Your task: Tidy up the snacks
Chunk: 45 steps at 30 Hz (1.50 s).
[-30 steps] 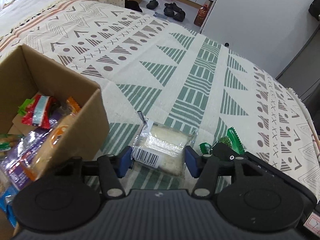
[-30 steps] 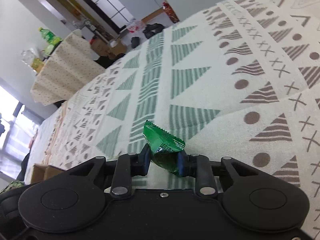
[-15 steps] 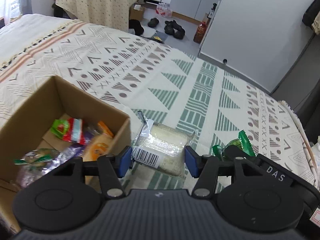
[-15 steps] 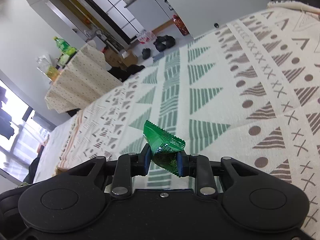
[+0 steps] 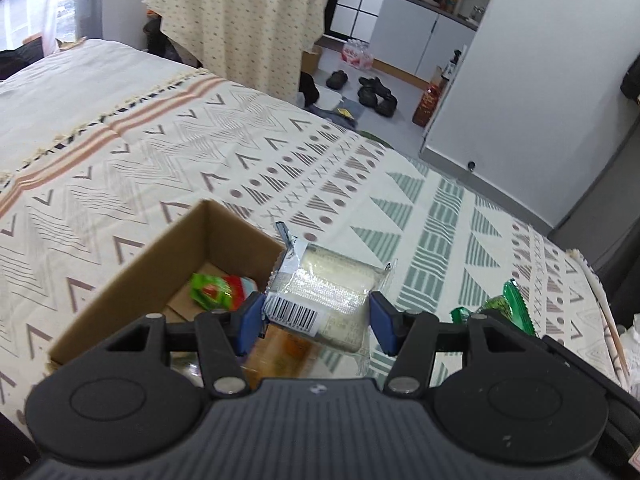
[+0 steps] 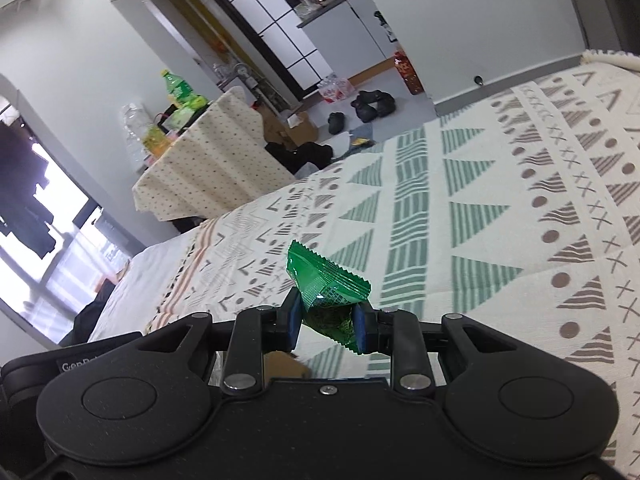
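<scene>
My left gripper [image 5: 316,322] is shut on a clear wrapped white cake snack [image 5: 320,298] with a barcode label, lifted above the bed and hanging over the right wall of an open cardboard box [image 5: 136,276]. A red and green snack pack [image 5: 218,290] and other packets lie in the box. My right gripper [image 6: 327,322] is shut on a small green snack packet [image 6: 326,290], held in the air over the patterned bedspread. That green packet [image 5: 514,306] also shows at the right in the left wrist view, above the right gripper's black body.
The patterned bedspread [image 5: 240,160] stretches around the box. Beyond the bed stand a cloth-covered table [image 5: 236,20] with bottles, shoes [image 5: 376,92] on the floor, and a white wall [image 5: 532,60] at the right.
Both grippers have risen with their snacks held. The left one has moved over the box edge, so the box now sits lower and smaller in its view and more of the room shows.
</scene>
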Motion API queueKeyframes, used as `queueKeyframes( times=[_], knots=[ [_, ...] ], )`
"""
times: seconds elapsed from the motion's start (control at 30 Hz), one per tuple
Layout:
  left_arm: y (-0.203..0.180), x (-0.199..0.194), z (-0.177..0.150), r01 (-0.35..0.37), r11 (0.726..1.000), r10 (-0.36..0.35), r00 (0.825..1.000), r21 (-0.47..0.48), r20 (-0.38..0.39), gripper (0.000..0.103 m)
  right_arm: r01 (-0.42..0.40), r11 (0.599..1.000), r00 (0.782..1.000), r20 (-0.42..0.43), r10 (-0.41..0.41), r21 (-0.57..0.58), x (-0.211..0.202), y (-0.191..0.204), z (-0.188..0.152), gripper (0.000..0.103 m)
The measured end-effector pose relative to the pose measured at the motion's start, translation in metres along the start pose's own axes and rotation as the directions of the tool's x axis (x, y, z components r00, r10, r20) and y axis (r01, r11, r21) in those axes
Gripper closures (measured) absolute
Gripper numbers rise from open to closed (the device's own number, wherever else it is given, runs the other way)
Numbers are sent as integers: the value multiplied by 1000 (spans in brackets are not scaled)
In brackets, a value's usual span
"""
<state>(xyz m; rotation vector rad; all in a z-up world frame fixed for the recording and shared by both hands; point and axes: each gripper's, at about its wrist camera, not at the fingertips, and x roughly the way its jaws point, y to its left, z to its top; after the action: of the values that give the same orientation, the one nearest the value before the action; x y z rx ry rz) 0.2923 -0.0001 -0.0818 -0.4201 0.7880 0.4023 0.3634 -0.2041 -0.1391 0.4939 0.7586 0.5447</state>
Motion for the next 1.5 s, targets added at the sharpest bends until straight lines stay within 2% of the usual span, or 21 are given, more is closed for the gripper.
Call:
queueKeyframes(
  times=[0.33, 0.6, 0.87, 1.23, 1.27, 1.33, 1.37, 1.5],
  knots=[
    [47, -15, 16, 8, 999, -7, 1000, -36, 17, 47, -43, 996, 999, -6, 43, -74, 1, 42, -8, 77],
    [86, -10, 24, 15, 997, -16, 1000, -78, -13, 46, -54, 989, 998, -42, 48, -136, 16, 76, -20, 77],
    [115, -5, 34, 77, 990, -84, 995, -120, -48, 38, -55, 978, 997, -72, 41, -200, 31, 104, -32, 77],
    [158, -4, 46, 63, 987, -74, 995, -149, -69, 32, -73, 975, 988, -148, 41, -212, 51, 136, -49, 76],
    [161, -5, 48, 67, 986, -79, 994, -152, -73, 31, -72, 973, 988, -150, 40, -217, 52, 139, -51, 73],
    [165, -7, 49, 77, 985, -90, 993, -152, -78, 26, -64, 976, 987, -156, 31, -209, 53, 144, -54, 57],
    [167, -8, 50, 81, 985, -94, 992, -150, -80, 24, -59, 981, 987, -161, 29, -187, 53, 144, -54, 42],
    [172, -10, 51, 103, 984, -119, 987, -148, -104, 20, -39, 992, 990, -140, 21, -124, 41, 142, -55, 41]
  ],
)
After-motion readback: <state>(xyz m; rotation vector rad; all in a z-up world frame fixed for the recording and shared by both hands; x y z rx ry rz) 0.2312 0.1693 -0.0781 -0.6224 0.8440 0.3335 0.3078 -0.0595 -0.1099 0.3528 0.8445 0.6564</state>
